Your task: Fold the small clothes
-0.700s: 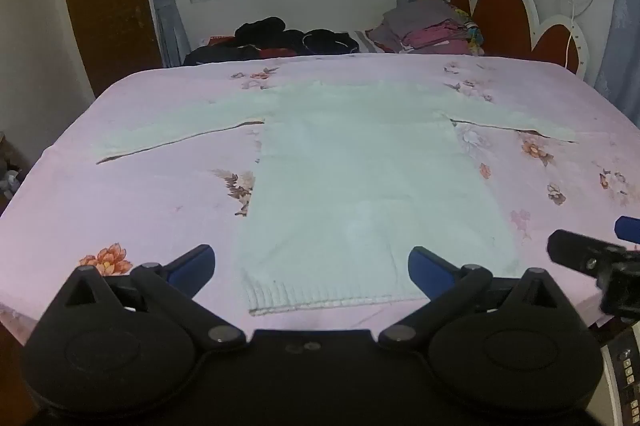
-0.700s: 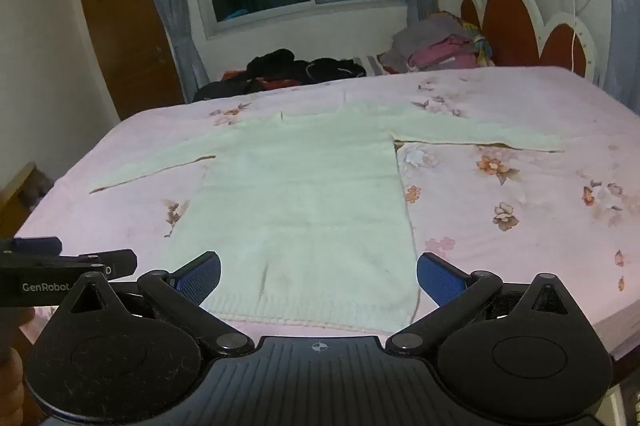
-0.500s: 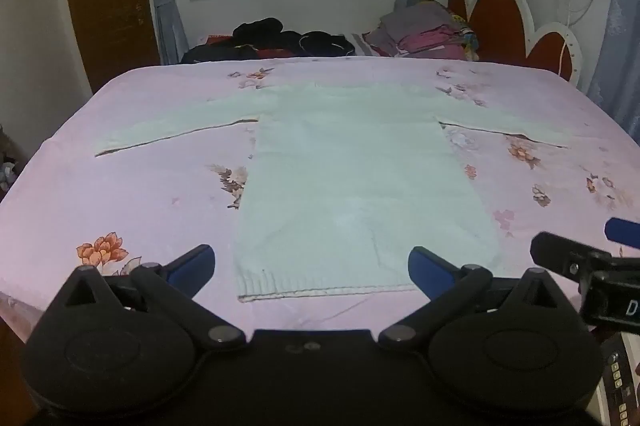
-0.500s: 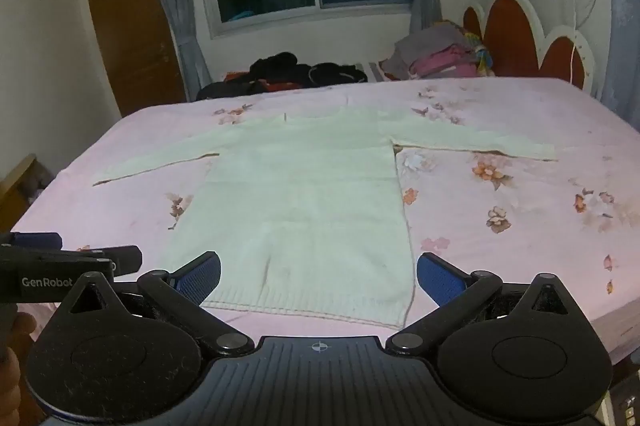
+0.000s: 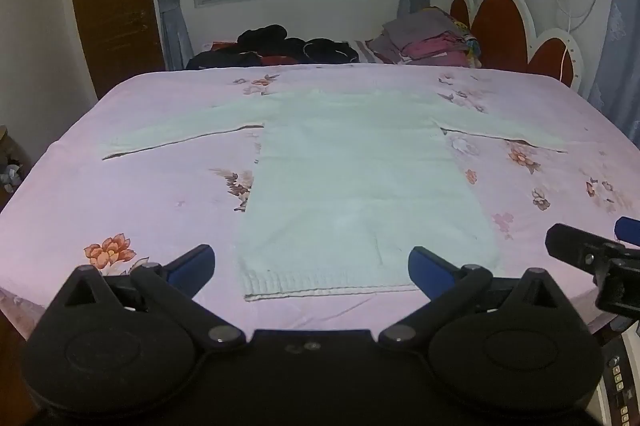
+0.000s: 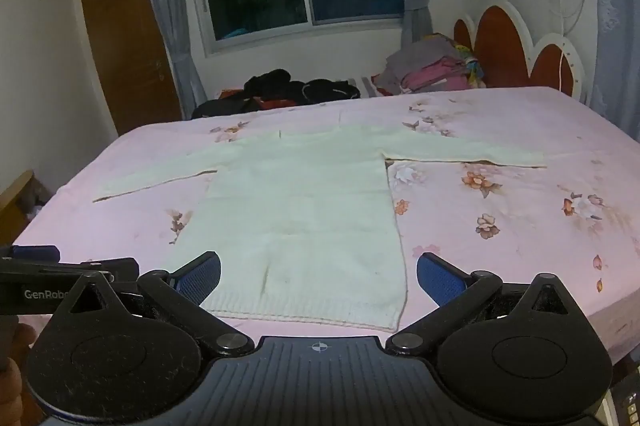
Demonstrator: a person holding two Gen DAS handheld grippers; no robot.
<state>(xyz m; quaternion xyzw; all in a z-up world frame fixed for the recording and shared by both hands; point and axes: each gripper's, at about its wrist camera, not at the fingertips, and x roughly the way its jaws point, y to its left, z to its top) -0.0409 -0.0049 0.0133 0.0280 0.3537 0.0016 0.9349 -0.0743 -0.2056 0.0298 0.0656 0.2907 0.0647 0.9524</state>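
A pale long-sleeved sweater [image 5: 360,178] [image 6: 304,202] lies flat on the pink floral bedsheet [image 5: 132,202] [image 6: 520,210], both sleeves spread out sideways, its ribbed hem toward me. My left gripper [image 5: 310,264] hovers open just short of the hem, with nothing between its blue pads. My right gripper [image 6: 318,272] is open too, held above the hem's right half and empty. Each gripper shows at the edge of the other's view: the right gripper [image 5: 588,254] at the right edge, the left gripper [image 6: 68,266] at the left edge.
Dark clothes [image 5: 280,46] [image 6: 288,90] and a stack of folded garments [image 5: 432,38] [image 6: 432,70] lie at the bed's far side under the window. A red and white headboard [image 5: 516,34] stands at the right, a wooden door [image 6: 128,50] at the left.
Both views have tilted upward and drawn back a little from the bed: the sweater sits lower and smaller in frame, more of the window shows. Both grippers stay wide open.
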